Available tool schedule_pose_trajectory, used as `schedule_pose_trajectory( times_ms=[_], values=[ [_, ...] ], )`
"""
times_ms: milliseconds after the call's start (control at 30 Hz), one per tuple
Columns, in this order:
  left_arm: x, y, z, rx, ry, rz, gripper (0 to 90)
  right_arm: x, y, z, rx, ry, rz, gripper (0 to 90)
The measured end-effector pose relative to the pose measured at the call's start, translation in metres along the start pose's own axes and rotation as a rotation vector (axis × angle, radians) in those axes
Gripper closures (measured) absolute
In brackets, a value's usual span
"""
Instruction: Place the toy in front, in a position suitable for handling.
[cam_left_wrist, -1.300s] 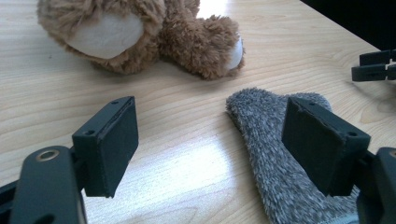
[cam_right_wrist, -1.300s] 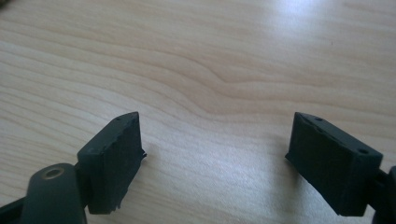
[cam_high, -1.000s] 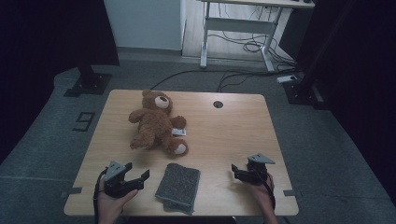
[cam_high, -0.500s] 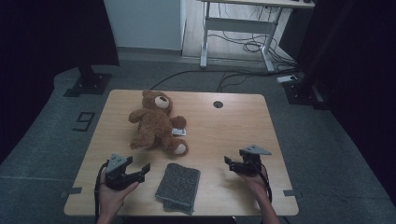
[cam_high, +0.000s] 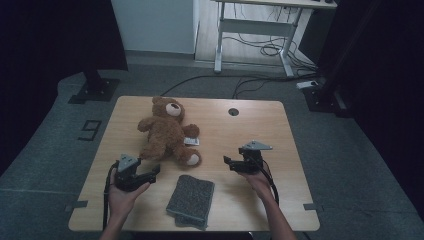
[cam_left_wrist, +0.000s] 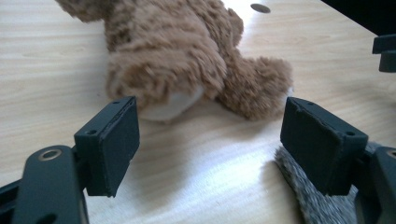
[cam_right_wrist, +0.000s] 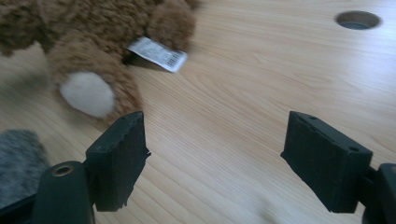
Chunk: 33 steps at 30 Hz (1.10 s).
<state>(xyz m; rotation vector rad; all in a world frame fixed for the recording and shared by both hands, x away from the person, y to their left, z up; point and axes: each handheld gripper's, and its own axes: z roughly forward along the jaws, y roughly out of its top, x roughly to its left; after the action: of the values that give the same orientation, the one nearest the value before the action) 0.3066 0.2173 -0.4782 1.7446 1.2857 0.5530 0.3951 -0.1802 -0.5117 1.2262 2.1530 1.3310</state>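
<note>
While open-jawed, grippers near teddy bear (cam_high: 167, 131)

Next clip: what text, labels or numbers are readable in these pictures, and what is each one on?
"9": dark floor marking left of the table.
White tag on the teddy bear: printed lines and a code-like block, too small and blurred to read.
Nothing readable on the grey cloth.
</note>
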Motion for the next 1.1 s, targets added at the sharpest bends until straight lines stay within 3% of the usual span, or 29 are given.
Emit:
schedule_pose_trajectory(
  times_ms=[200,300,500,867,1100],
  values=[
    [0.007,0.009,0.005,0.006,0.012,0.001,20.0,0.016,0.011,0.015,0.001,0.047,-0.01,21.3],
    [0.008,0.011,0.008,0.005,0.017,0.003,19.9,0.022,0.016,0.021,0.006,0.048,-0.025,21.3],
    [0.012,0.016,0.015,0.015,0.037,0.006,19.5,0.023,0.029,0.036,0.012,0.056,-0.041,21.2],
    [0.018,0.021,0.027,0.018,0.006,-0.013,18.0,0.025,0.048,0.066,0.027,0.077,-0.053,20.5],
    [0.017,0.022,0.036,0.035,0.021,-0.001,16.7,0.026,0.055,0.077,0.025,0.083,-0.057,19.9]
  ],
)
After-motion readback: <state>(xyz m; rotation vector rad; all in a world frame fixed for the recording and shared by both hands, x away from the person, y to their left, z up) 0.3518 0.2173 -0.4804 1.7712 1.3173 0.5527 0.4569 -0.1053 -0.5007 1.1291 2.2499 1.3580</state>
